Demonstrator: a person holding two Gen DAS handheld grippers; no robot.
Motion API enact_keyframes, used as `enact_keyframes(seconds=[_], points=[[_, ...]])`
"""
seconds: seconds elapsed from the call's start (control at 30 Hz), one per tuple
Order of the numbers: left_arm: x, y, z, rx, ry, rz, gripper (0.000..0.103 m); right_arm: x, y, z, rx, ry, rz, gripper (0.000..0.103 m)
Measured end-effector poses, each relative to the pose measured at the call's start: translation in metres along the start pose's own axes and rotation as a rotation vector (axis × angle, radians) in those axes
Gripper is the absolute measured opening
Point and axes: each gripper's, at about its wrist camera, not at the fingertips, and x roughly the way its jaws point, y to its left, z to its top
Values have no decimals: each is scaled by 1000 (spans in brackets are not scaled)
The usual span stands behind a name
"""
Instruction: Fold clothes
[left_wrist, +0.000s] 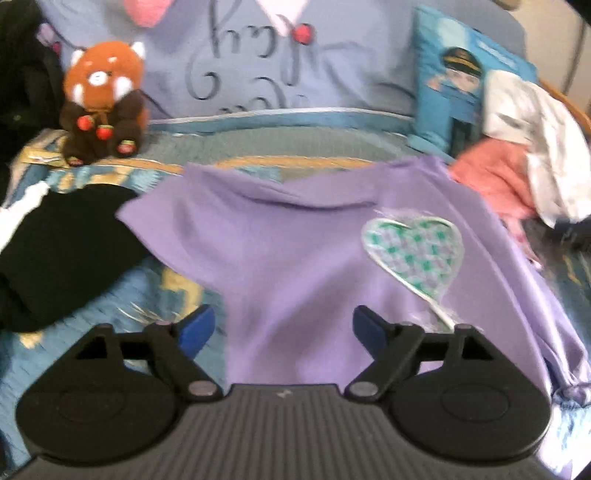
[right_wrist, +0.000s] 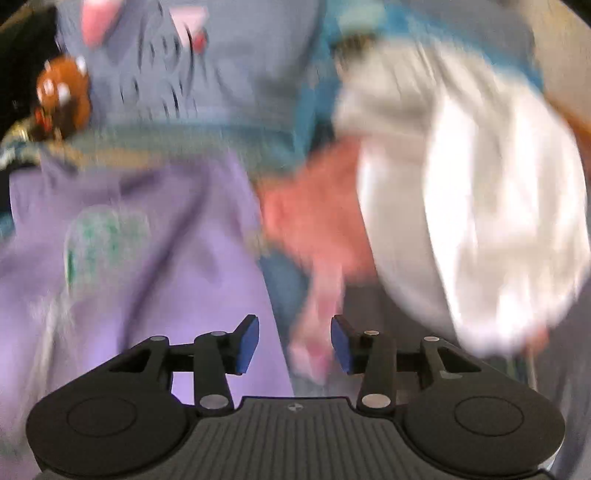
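Both the left claw (left_wrist: 283, 326) and right claw (right_wrist: 294, 343) hang released, grasping nothing, above the lilac heart-patch cotton top (left_wrist: 295, 258), spread on the bed (left_wrist: 110, 295) for folding.

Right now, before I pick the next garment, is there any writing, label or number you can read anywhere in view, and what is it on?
Nothing can be read for certain.
Big pillow: dark cursive handwriting, too looped and blurred to quote.
Blue cushion: a pale strip of print at its top right edge, too small and blurred.
Purple shirt: only a checked heart patch, no words.
Right wrist view: motion blur, nothing legible.
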Motion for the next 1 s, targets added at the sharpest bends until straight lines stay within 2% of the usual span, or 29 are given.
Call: enact_keyframes(seconds=[0.1, 0.17, 0.2, 0.23, 0.27, 0.37, 0.47, 0.63, 0.73, 0.87, 0.97, 1.0], points=[[-1, -25, -10, 17, 14, 13, 91, 15, -22, -34, 112, 100, 57, 41], [0, -35, -14, 2, 23, 10, 91, 27, -34, -51, 194, 166, 121, 36], [1, -39, -15, -10, 27, 4, 92, 28, -34, -56, 204, 157, 131, 33], [2, -43, -17, -23, 31, -3, 92, 26, -32, -57, 193, 142, 132, 12], [2, -47, -18, -38, 35, -9, 92, 24, -30, -55, 181, 150, 143, 2], [2, -54, -21, -75, 44, -25, 92, 9, -19, -43, 101, 144, 129, 2], [3, -60, -25, -79, 57, -25, 92, -25, -23, -25, 27, 64, 49, 2], [4, -64, -31, -72, 61, -19, 92, -105, -75, 27, 9, -117, -216, 2], [5, -65, -31, -79, 57, -27, 92, -134, -112, 62, 37, -131, -285, 2], [8, -68, -32, -92, 56, -42, 92, -106, -118, 80, -81, -23, -451, 2], [11, -68, -35, -92, 62, -40, 92, -77, -121, 68, -77, 51, -502, 3], [11, -68, -35, -88, 62, -37, 92, -68, -122, 64, -76, 76, -519, 6]])
